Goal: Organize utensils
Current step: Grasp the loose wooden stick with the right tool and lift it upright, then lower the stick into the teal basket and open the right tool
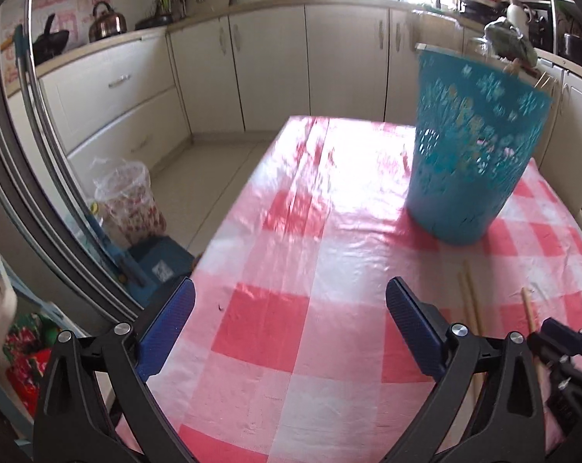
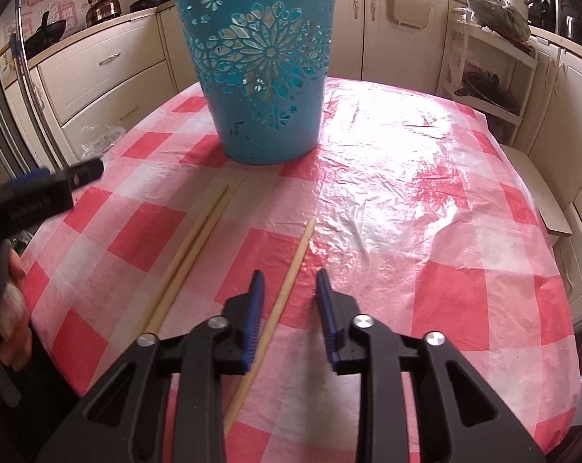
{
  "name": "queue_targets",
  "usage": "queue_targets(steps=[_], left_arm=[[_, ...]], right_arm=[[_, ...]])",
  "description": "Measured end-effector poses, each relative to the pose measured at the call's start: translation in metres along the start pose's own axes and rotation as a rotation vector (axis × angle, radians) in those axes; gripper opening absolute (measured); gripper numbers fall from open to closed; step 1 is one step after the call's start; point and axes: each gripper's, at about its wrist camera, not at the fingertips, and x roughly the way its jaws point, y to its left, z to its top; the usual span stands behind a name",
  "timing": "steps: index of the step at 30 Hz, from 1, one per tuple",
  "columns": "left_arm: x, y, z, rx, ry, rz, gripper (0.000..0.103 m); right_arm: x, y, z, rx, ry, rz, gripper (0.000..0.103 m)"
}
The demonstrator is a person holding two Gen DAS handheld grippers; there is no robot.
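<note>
Wooden chopsticks (image 2: 188, 250) flat on checked tablecloth (image 2: 425, 200) before upright blue basket (image 2: 262, 65), single chopstick (image 2: 287, 289) between parted right gripper (image 2: 289, 289) jaws, untouched; left gripper (image 1: 291, 305) wide apart, holding nothing

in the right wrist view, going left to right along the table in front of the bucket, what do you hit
left gripper → pair of chopsticks lying side by side → single chopstick running between the fingers of the right gripper → bare checked tablecloth
</note>
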Motion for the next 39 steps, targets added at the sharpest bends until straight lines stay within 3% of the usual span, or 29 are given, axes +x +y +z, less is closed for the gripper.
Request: queue_targets(steps=[1,6,11,14,19,24,26,31,35,39], left_arm=[[0.004,0.001,-0.003,-0.003,0.011,-0.002,0.095],[0.013,0.006,-0.007,-0.03,0.045,-0.034,0.095],[0.017,0.006,-0.011,-0.027,0.061,-0.048,0.095],[0.02,0.006,-0.011,-0.033,0.08,-0.066,0.095],[0.024,0.013,-0.011,-0.071,0.104,-0.089,0.095],[0.025,0.013,-0.012,-0.078,0.107,-0.084,0.095],[0.025,0.013,-0.012,-0.072,0.108,-0.083,0.095],[0.029,0.017,-0.012,-0.097,0.123,-0.103,0.095],[0.03,0.02,-0.012,-0.114,0.125,-0.112,0.095],[0.031,0.019,-0.013,-0.111,0.124,-0.117,0.095]], right_arm=[[0.001,-0.002,0.001,0.003,0.006,0.01,0.009],[0.001,-0.008,0.005,0.026,0.043,0.039,0.009],[0.002,0.007,0.008,-0.08,0.063,-0.027,0.008],[-0.004,-0.007,0.012,0.007,0.072,0.074,0.006],[-0.059,-0.03,0.037,0.162,-0.104,0.362,0.006],[-0.116,-0.036,0.102,0.207,-0.382,0.433,0.006],[-0.129,-0.03,0.135,0.194,-0.492,0.407,0.006],[-0.132,-0.011,0.193,0.174,-0.655,0.328,0.006],[-0.112,-0.002,0.203,0.128,-0.713,0.187,0.006],[-0.076,-0.002,0.194,0.105,-0.695,0.093,0.006]])
